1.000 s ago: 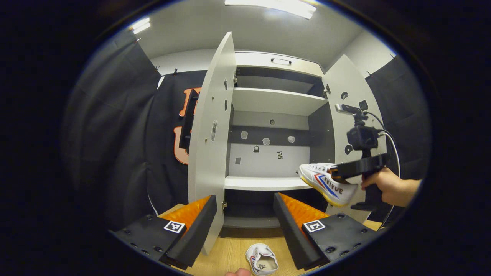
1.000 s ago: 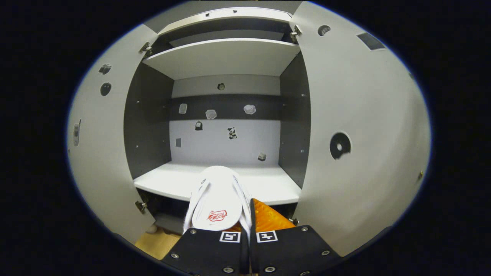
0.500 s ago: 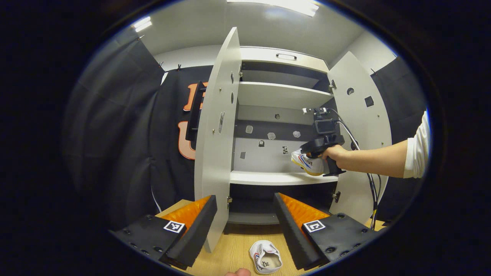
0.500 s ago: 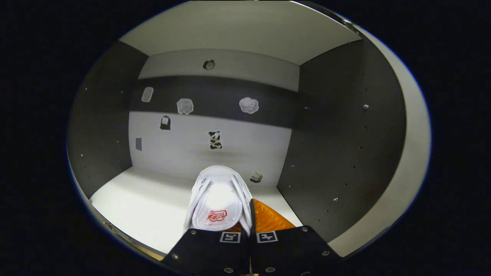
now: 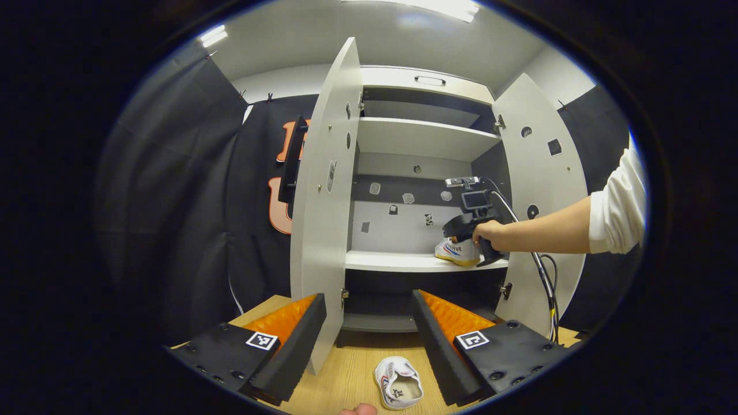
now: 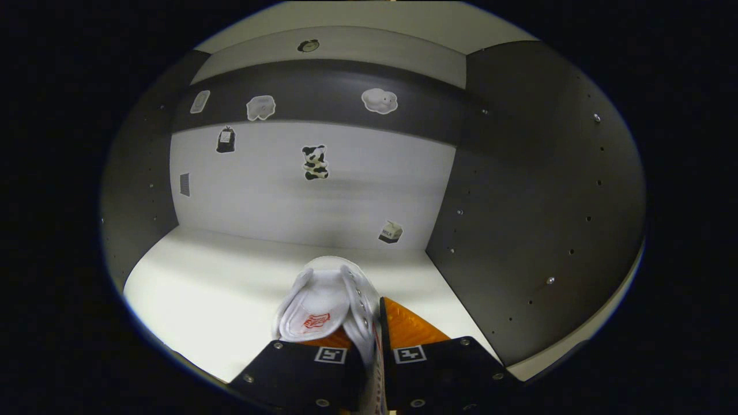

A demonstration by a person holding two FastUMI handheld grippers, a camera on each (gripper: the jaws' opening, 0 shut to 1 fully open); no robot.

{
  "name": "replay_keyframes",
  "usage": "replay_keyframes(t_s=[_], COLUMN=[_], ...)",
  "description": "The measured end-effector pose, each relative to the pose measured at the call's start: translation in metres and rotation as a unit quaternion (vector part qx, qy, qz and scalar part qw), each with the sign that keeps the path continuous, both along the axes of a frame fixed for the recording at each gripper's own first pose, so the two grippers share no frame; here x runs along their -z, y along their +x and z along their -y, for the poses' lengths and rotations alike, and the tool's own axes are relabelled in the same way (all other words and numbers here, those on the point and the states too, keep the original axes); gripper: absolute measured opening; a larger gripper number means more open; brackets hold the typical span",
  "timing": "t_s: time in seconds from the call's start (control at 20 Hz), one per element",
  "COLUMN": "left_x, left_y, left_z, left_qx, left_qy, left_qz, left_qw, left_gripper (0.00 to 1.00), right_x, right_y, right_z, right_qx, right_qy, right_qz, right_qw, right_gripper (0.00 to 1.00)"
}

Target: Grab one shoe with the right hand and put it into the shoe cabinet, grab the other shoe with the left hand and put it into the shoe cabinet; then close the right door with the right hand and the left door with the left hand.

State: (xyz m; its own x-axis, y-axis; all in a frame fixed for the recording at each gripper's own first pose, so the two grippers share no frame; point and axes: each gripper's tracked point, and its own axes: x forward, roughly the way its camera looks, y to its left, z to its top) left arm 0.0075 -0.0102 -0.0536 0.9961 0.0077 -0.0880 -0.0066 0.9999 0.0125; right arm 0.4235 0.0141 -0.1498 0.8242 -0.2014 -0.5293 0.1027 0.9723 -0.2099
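Two shoes total. One shoe (image 6: 326,300) is pinched at its collar between the fingers of the right gripper (image 6: 369,360), deep inside the cabinet (image 5: 424,86). From the left gripper view that shoe (image 5: 456,252) looks like it's sitting on the middle shelf (image 5: 398,262) at the right end, though I can't tell for sure if the sole is actually touching, since the hand (image 5: 489,233) and the gripper body cover its heel. The second shoe (image 5: 398,387) lies on the wooden floor (image 5: 346,380), between the fingers of the left gripper (image 5: 369,331), which are spread wide and hold nothing. Two doors, left door (image 5: 326,196) and right door (image 5: 545,190), both swung open. Six little stickers (image 6: 315,162) show on the back wall, most too small to make out. The bottom compartment is dark.
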Motion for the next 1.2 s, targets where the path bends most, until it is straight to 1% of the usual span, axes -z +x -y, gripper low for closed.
replay_keyframes(t_s=[0.05,0.1,0.15,0.2,0.25,0.3,0.4,0.45,0.5,0.55,0.6,0.65,0.7,0.8,0.95,1.0,1.05,1.1,1.15,1.2], left_x=[0.0,0.0,-0.001,-0.001,-0.002,-0.002,-0.005,-0.005,-0.006,-0.007,-0.007,-0.008,-0.008,-0.009,-0.01,-0.009,-0.008,-0.007,-0.006,-0.005], left_y=[0.0,0.0,0.0,0.0,0.0,0.001,0.001,0.001,0.001,0.001,0.001,0.001,0.001,-0.001,-0.005,-0.005,-0.005,-0.006,-0.006,-0.006], left_z=[0.0,0.001,0.001,0.003,0.004,0.006,0.009,0.011,0.013,0.016,0.018,0.02,0.023,0.027,0.031,0.031,0.031,0.031,0.031,0.031], left_qx=[0.001,0.002,0.003,0.004,0.007,0.01,0.015,0.019,0.023,0.026,0.03,0.034,0.037,0.043,0.048,0.049,0.05,0.05,0.05,0.05], left_qy=[0.0,0.001,0.001,0.001,-0.001,-0.003,-0.005,-0.007,-0.008,-0.01,-0.011,-0.012,-0.012,-0.014,-0.017,-0.018,-0.019,-0.019,-0.018,-0.018], left_qz=[0.001,0.001,0.002,0.004,0.005,0.006,0.009,0.011,0.012,0.014,0.015,0.016,0.016,0.017,0.015,0.014,0.012,0.01,0.008,0.006], left_qw=[1.0,1.0,1.0,1.0,1.0,1.0,1.0,1.0,1.0,1.0,0.999,0.999,0.999,0.999,0.999,0.999,0.999,0.999,0.999,0.999], left_gripper=[0.96,0.96,0.96,0.96,0.96,0.99,0.99,0.96,0.96,0.96,0.99,0.96,0.96,0.96,0.96,0.96,0.94,0.96,0.94,0.94], right_x=[-0.005,-0.01,-0.016,-0.022,-0.027,-0.034,-0.053,-0.064,-0.076,-0.086,-0.096,-0.106,-0.116,-0.133,-0.143,-0.143,-0.143,-0.14,-0.136,-0.131], right_y=[-0.004,-0.009,-0.014,-0.019,-0.026,-0.033,-0.046,-0.055,-0.064,-0.074,-0.085,-0.098,-0.11,-0.139,-0.187,-0.202,-0.217,-0.233,-0.249,-0.265], right_z=[0.0,-0.001,-0.001,0.0,0.001,0.002,0.003,0.002,0.001,-0.001,-0.005,-0.008,-0.01,-0.014,-0.019,-0.02,-0.022,-0.022,-0.023,-0.022], right_qx=[-0.007,-0.015,-0.023,-0.03,-0.034,-0.037,-0.043,-0.049,-0.054,-0.06,-0.069,-0.074,-0.081,-0.089,-0.105,-0.111,-0.118,-0.121,-0.124,-0.123], right_qy=[-0.007,-0.012,-0.017,-0.017,-0.015,-0.009,0.003,0.007,0.012,0.019,0.027,0.033,0.038,0.05,0.069,0.073,0.078,0.083,0.091,0.099], right_qz=[0.002,0.004,0.007,0.01,0.012,0.018,0.038,0.049,0.061,0.073,0.085,0.095,0.107,0.136,0.165,0.173,0.184,0.193,0.2,0.206], right_qw=[1.0,1.0,1.0,0.999,0.999,0.999,0.998,0.998,0.997,0.995,0.994,0.992,0.99,0.985,0.978,0.976,0.973,0.97,0.967,0.966], right_gripper=[0.18,0.27,0.33,0.43,0.47,0.54,0.62,0.65,0.7,0.72,0.77,0.8,0.86,0.91,0.93,0.98,0.93,0.93,0.97,0.94])
